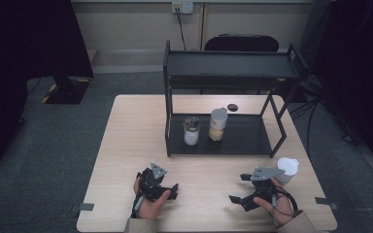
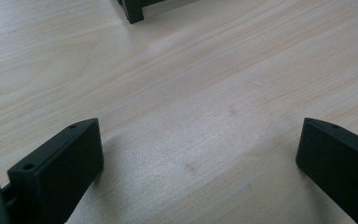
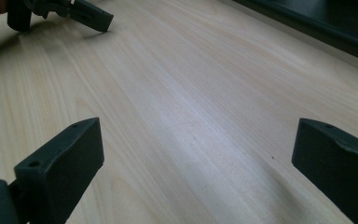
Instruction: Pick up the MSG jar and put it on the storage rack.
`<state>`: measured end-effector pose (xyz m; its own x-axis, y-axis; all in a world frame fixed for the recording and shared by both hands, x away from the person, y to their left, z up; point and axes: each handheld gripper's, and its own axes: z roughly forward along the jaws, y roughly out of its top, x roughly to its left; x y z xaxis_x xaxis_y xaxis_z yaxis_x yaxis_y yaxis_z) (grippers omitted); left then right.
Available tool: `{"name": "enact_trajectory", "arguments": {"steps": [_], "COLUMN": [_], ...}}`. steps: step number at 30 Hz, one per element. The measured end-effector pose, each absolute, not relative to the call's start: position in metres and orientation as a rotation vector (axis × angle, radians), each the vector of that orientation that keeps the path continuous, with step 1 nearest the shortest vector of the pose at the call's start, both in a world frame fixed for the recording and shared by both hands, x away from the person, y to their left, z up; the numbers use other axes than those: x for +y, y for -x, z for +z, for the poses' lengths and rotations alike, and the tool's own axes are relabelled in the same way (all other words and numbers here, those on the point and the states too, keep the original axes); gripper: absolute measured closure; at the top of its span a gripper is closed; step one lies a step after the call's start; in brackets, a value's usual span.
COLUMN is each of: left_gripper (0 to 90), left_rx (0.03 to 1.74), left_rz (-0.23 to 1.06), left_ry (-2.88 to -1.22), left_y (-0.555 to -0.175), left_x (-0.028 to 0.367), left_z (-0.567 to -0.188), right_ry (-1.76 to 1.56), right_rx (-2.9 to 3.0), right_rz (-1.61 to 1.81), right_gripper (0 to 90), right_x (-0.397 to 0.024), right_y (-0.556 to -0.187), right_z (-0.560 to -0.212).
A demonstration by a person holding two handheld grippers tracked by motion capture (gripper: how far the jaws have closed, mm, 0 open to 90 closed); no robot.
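Your left gripper (image 1: 172,190) and right gripper (image 1: 235,189) rest with fingers wide and empty; the white cup (image 1: 287,169) stands just beside your right hand (image 1: 278,206); a careless swing may tip it.

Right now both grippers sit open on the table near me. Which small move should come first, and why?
Probably ease the right gripper toward the white cup beside it. Its jaws stand wide apart over bare table and hold nothing, and that cup is the nearest thing. The left gripper is open too, but the two jars on the rack's lower shelf are farther off.
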<state>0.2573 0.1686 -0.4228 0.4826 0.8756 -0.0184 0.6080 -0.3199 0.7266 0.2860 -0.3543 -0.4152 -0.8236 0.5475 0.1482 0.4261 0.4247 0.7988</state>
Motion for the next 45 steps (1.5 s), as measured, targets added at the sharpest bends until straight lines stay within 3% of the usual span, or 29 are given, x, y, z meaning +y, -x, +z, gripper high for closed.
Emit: {"name": "enact_trajectory", "arguments": {"steps": [45], "left_gripper": [0.0], "left_rx": [1.221], "left_rz": [0.504], "left_ry": [-2.048], "left_y": [-0.257], "left_x": [0.169], "left_z": [-0.423], "right_ry": [-0.888], "right_rx": [2.559], "right_rz": [1.480], "right_gripper": [1.5], "right_x": [-0.398], "right_y": [-0.273], "right_z": [-0.421]}}
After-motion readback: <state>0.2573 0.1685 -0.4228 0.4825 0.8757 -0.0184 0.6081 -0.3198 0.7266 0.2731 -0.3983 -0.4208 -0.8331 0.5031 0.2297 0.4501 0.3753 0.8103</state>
